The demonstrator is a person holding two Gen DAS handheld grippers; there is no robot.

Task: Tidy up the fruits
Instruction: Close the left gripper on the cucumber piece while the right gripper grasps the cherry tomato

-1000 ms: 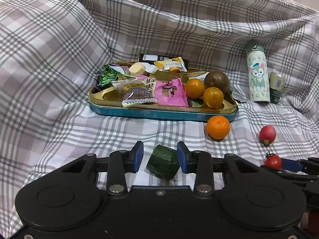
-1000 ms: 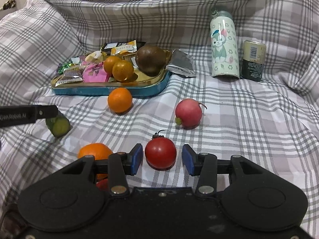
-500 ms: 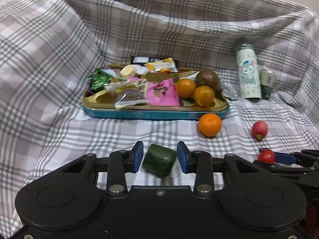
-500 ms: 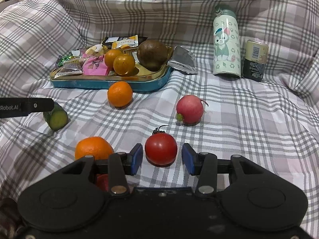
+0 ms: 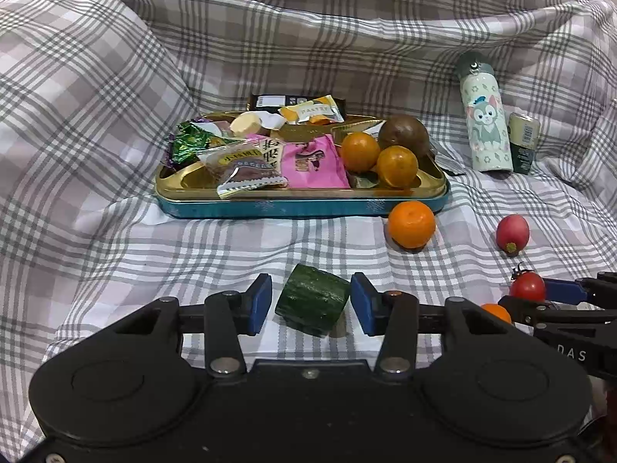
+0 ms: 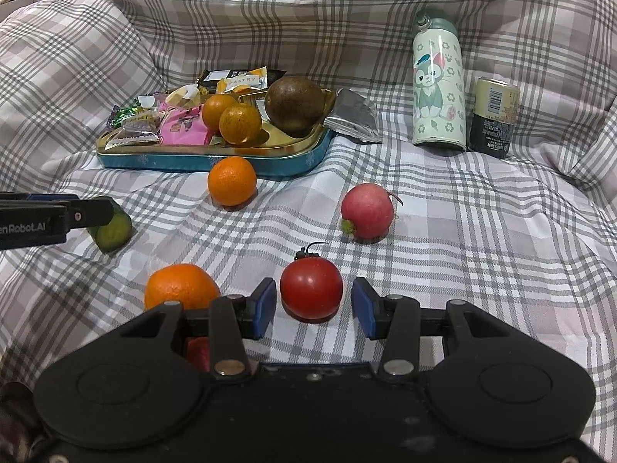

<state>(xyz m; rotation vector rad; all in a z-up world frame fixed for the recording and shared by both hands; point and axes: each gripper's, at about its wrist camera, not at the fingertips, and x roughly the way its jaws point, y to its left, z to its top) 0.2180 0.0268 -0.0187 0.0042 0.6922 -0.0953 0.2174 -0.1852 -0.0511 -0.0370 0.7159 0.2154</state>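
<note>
A cut piece of dark green cucumber point(image 5: 312, 299) lies on the plaid cloth between the blue pads of my left gripper point(image 5: 311, 305). Its jaws are opening and the pads stand just off the piece. A red tomato point(image 6: 311, 293) with a stem sits between the pads of my right gripper point(image 6: 314, 305), a small gap on each side. Loose on the cloth are an orange point(image 6: 232, 180), a second orange point(image 6: 179, 285) by my right gripper and a pink radish point(image 6: 367, 211). The gold and teal tray point(image 5: 308, 208) holds two oranges point(image 5: 359, 151) and a brown round fruit point(image 5: 403, 137).
Snack packets point(image 5: 312, 162) fill the tray's left half. A silver wrapper point(image 6: 353, 117) lies beside the tray. A cartoon-printed bottle point(image 6: 437, 81) and a small can point(image 6: 493, 115) stand at the back right. The plaid cloth rises in folds behind and on both sides.
My left gripper's jaws have spread a little off the cucumber piece, which stays on the cloth between them. The right gripper and the tomato have not moved.
</note>
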